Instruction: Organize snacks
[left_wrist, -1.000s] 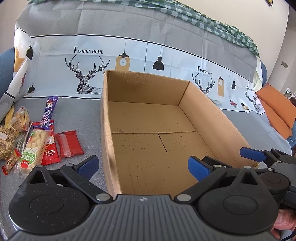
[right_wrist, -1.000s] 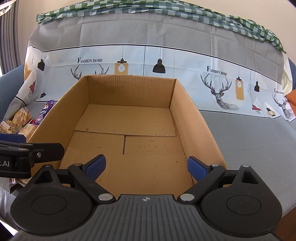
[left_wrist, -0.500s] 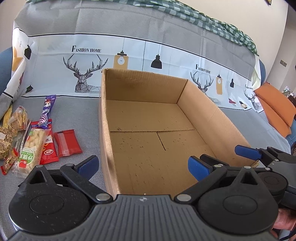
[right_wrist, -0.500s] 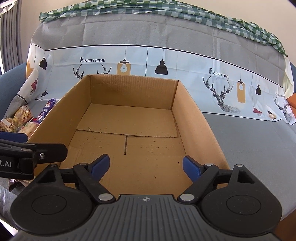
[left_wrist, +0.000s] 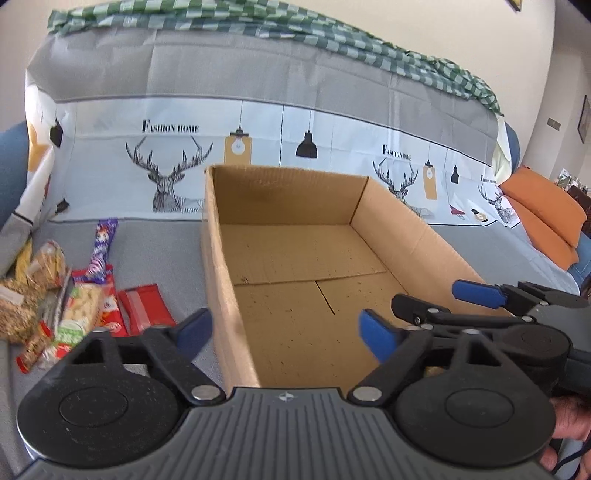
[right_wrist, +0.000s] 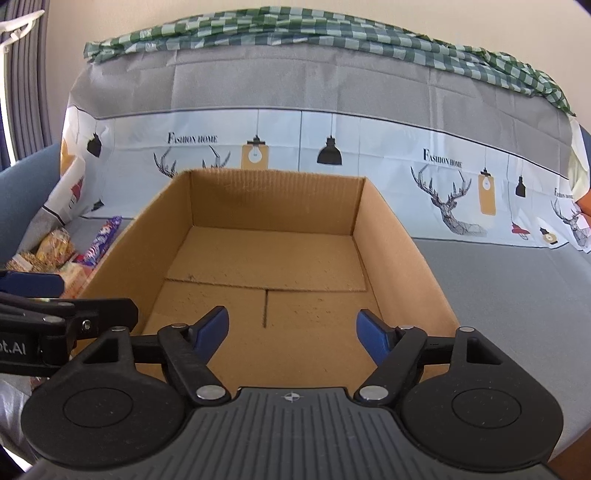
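Left wrist view: left claw (left_wrist: 284, 330) spread wide, gripping nothing, straddling the near left wall of the cardboard box (left_wrist: 218, 280). Snacks (left_wrist: 79, 295) scattered on the grey cover left of the box, among them a red packet (left_wrist: 144, 306) and a purple bar (left_wrist: 101, 243). Right claw at the right edge.

Right wrist view: right claw (right_wrist: 291, 332) also spread, gripping nothing, poised over the box (right_wrist: 402, 254). Snacks (right_wrist: 55, 251) beyond its left wall.

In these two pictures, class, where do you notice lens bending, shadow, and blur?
Left wrist view: the sofa cover bows into a fisheye arc, and the snack pile at the edge looks soft. Right wrist view: the cardboard box has a shaded far wall, its floor brighter.
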